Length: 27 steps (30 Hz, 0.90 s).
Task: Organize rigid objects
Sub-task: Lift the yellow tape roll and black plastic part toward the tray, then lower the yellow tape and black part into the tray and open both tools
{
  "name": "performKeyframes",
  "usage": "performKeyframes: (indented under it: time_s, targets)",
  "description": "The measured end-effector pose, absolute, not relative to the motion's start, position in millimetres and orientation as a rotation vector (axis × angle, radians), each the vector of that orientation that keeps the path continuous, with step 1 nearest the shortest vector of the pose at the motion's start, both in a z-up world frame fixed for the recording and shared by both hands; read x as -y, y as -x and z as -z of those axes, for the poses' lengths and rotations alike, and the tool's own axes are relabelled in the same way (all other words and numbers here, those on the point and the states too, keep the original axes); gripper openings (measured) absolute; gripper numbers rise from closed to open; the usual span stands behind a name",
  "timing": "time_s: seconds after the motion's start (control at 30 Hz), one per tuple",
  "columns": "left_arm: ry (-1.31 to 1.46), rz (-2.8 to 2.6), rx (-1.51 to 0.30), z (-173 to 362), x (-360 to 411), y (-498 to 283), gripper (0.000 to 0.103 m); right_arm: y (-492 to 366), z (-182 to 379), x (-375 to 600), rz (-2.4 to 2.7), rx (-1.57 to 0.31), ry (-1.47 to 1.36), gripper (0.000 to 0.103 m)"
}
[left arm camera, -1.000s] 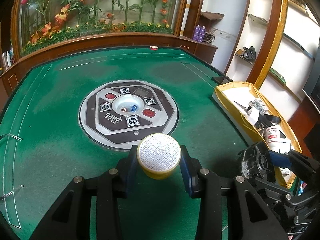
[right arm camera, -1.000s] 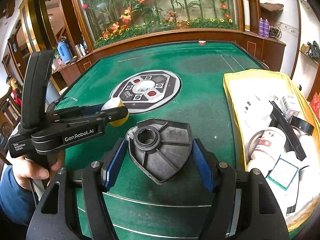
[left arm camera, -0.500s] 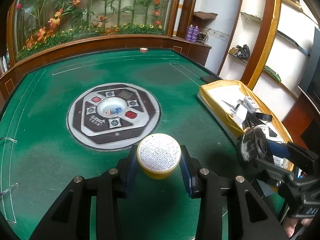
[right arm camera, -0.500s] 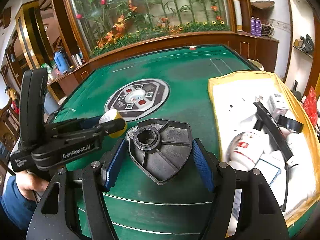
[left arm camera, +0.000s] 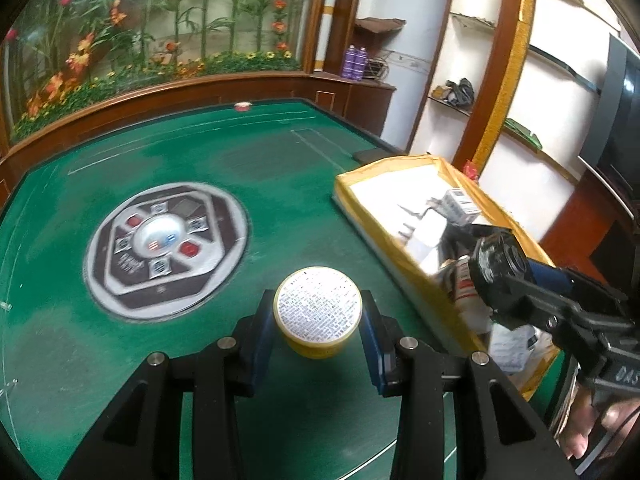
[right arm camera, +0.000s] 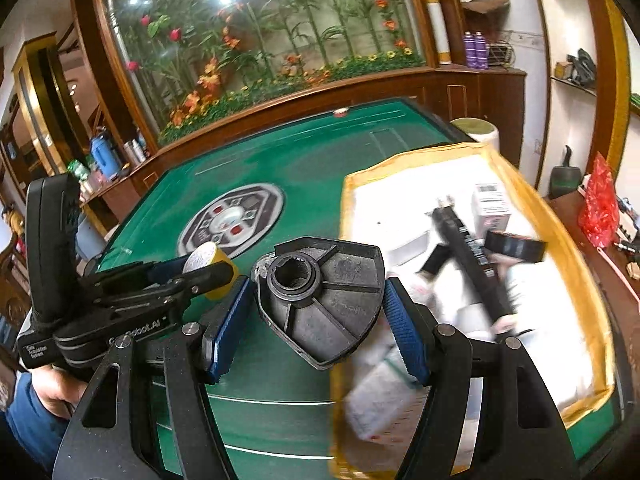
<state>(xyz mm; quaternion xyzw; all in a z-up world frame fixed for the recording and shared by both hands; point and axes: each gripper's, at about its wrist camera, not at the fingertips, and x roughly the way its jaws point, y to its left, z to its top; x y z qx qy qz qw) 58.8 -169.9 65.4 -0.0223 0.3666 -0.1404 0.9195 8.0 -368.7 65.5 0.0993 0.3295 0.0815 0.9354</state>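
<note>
My left gripper [left arm camera: 318,320] is shut on a small yellow jar with a white printed lid [left arm camera: 318,312], held above the green table; it also shows in the right wrist view [right arm camera: 208,264]. My right gripper [right arm camera: 318,304] is shut on a black fan-shaped plastic part with a round hub [right arm camera: 320,296], held over the near left edge of the yellow-rimmed tray [right arm camera: 560,236]. The tray also shows in the left wrist view [left arm camera: 380,236], with the right gripper [left arm camera: 500,272] over it.
The tray holds a black stick [right arm camera: 468,256], a black tape roll [right arm camera: 514,246], a small white box [right arm camera: 490,204] and white containers [right arm camera: 380,396]. A round control panel [left arm camera: 166,248] sits mid-table. A small red object [left arm camera: 242,107] lies at the far edge.
Both grippers have swung right toward the tray with their objects still held. The black part is now over the tray's near left edge.
</note>
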Motion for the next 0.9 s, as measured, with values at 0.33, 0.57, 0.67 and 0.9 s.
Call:
performKeyframes:
  time_s: [0.33, 0.57, 0.67, 0.9]
  targets:
    - [-0.002, 0.416, -0.738, -79, 244, -77, 0.04, -30, -85, 440, -0.039, -0.675, -0.249, 0.067]
    - [-0.017, 0.473, -0.752, -71, 288, -93, 0.04, -66, -80, 469, -0.007, -0.743, -0.261, 0.067]
    - [-0.013, 0.486, -0.758, -69, 297, -101, 0.04, -76, -72, 475, 0.01, -0.777, -0.26, 0.067]
    - [0.01, 0.487, -0.784, -57, 302, -112, 0.04, -93, -58, 479, 0.012, -0.818, -0.275, 0.067]
